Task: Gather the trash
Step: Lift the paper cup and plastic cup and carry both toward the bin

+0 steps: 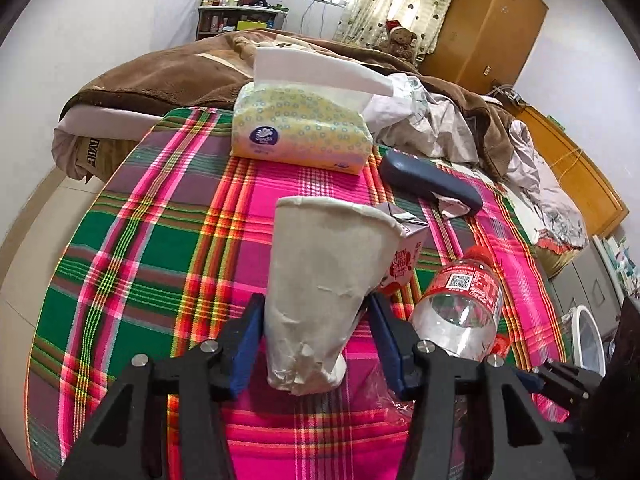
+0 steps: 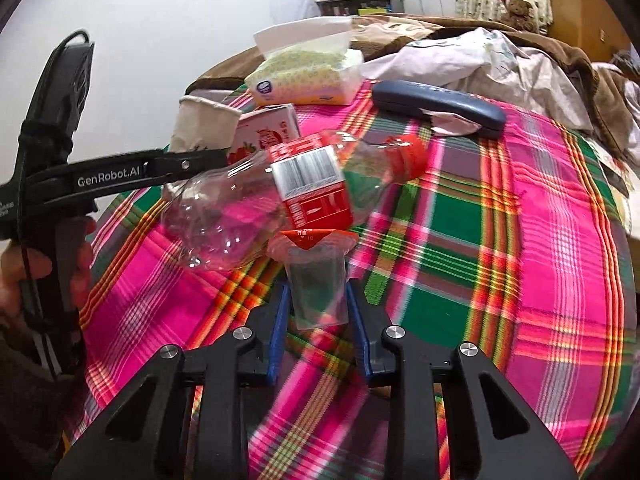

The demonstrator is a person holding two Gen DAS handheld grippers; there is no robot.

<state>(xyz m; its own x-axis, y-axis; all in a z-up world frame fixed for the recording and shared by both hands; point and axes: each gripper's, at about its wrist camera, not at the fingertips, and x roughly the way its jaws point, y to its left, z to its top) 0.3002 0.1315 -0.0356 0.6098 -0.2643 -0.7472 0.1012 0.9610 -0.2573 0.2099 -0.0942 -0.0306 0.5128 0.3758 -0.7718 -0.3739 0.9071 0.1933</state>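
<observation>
Left gripper [image 1: 316, 344]: pads clamped a crumpled paper cup [image 1: 324, 288] above the plaid cloth [image 1: 160, 240]. Right gripper [image 2: 318, 320]: pinched a clear plastic cup [image 2: 316, 280] (bottle [image 2: 280, 196] touching). Advice: squeeze lightly, lift straight.

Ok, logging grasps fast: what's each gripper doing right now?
Left gripper: closed on the crumpled paper cup.
Right gripper: closed on the clear plastic cup.

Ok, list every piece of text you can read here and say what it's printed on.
"GenRobot.AI": side of the left gripper.
"Vinda": round logo on the tissue pack, small.
"18", with Chinese characters too small to read: red lid tab of the clear plastic cup.
Red-labelled plastic bottle: barcode, QR code, fine print unreadable.
Carton: red Chinese characters, unreadable.
</observation>
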